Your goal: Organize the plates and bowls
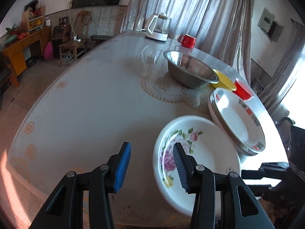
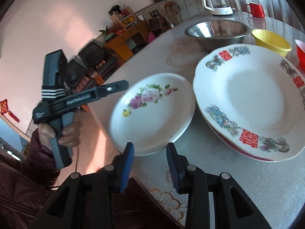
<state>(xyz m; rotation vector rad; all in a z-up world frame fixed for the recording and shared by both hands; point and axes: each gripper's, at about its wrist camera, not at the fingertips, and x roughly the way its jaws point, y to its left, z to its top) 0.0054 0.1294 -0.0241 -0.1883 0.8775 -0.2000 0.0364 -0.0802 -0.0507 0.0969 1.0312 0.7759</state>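
In the left wrist view the left tool (image 1: 152, 164) stood released with nothing between its blue pads, its right pad over the rim of the flowered plate (image 1: 200, 164) at the lower right of the frame. Up and right of that plate lay the stack of red-marked plates (image 1: 234, 122) on the counter (image 1: 85, 105), with the steel bowl (image 1: 190, 70), yellow bowl (image 1: 225, 80) and red bowl (image 1: 243, 90) further up. In the right wrist view the right tool (image 2: 150, 164) was likewise released and bare, low in the frame, just below the flowered plate's near edge.
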